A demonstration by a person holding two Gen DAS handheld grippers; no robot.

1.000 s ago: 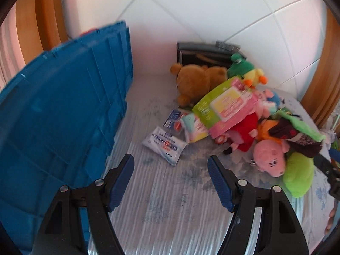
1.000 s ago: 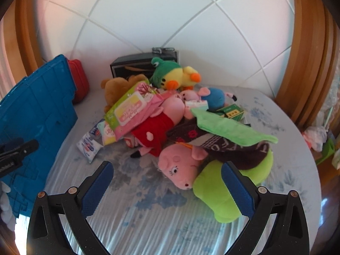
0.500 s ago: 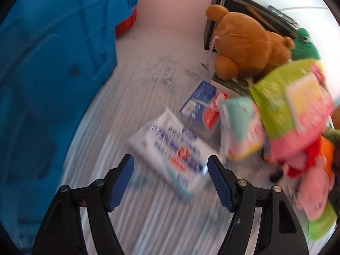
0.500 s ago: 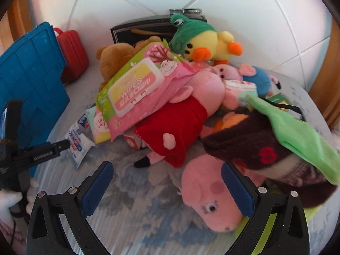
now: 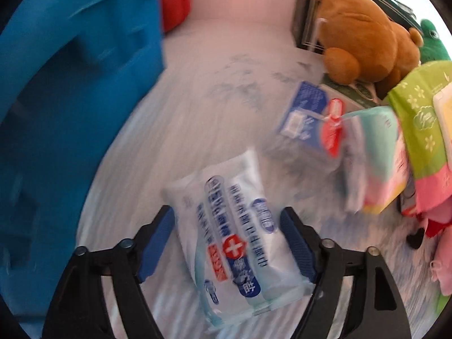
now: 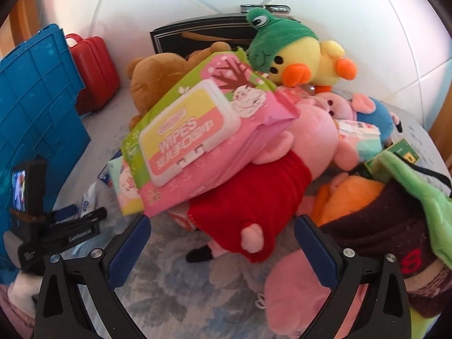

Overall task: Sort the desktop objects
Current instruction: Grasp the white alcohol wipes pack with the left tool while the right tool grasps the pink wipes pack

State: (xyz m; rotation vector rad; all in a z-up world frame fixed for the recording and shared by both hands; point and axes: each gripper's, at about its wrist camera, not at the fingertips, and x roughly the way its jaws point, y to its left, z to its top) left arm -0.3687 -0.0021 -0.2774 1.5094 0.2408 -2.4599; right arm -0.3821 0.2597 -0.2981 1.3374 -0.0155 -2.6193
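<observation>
Here the left hand-held gripper (image 5: 227, 240) straddles a white wipes pack (image 5: 234, 243) on the floral-clothed counter (image 5: 214, 107), jaws wide; the right hand-held gripper (image 6: 221, 250) gapes empty before piled plush toys (image 6: 254, 197), white tiled wall (image 6: 169, 0) behind.

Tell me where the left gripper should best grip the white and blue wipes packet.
Grip the white and blue wipes packet across its narrow width, coming from above. It lies flat on the tablecloth, its long axis running between the open left gripper's fingers, so each pad would likely meet a long edge.

I'm seeing bare tablecloth (image 5: 203, 107) lying open between the blue crate (image 5: 70, 99) and the toy pile (image 6: 254, 155). The crate is walling off my left.
</observation>
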